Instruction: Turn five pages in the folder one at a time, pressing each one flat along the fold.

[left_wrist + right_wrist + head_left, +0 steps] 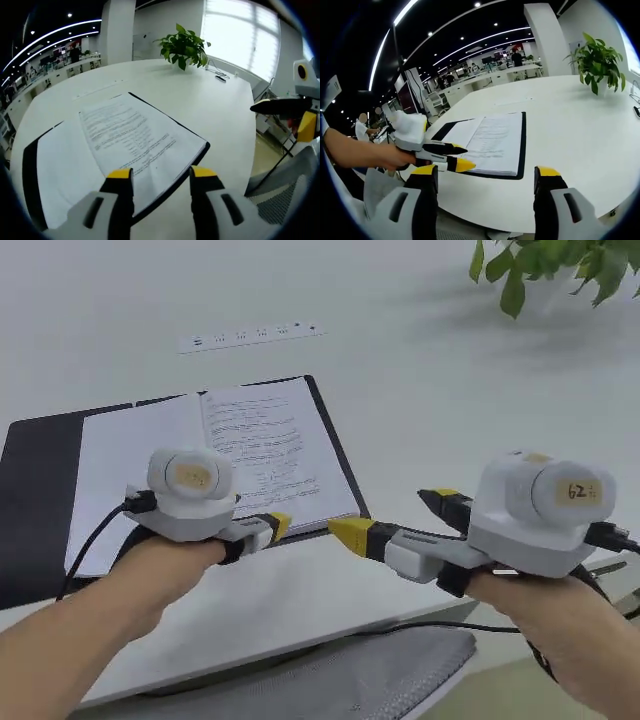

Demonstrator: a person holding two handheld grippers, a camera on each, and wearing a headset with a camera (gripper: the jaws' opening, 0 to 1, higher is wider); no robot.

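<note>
My left gripper [162,175] has its yellow-tipped jaws a moderate way apart with nothing between them. It hangs over the near right corner of the open black folder [28,167] of white sheets. I cannot tell whether a tip touches the paper there. The folder lies flat toward the near left edge of the white round table [220,105], and the printed right-hand page [130,132] lies flat beside a blank sheet on the left.

My right gripper [487,172] is spread wide and empty. It sits off the near edge of the table, well to the right of the folder, with its jaws pointing back toward it.

In the head view the left gripper [262,529] sits at that same corner of the folder [40,500], and the right gripper [395,515] is just beside it.

I judge this to be the reach before a page turn, with no sheet lifted yet. Next I need to pinch only the top sheet at its free edge, carry it over to the left, then press it down along the fold.
</note>
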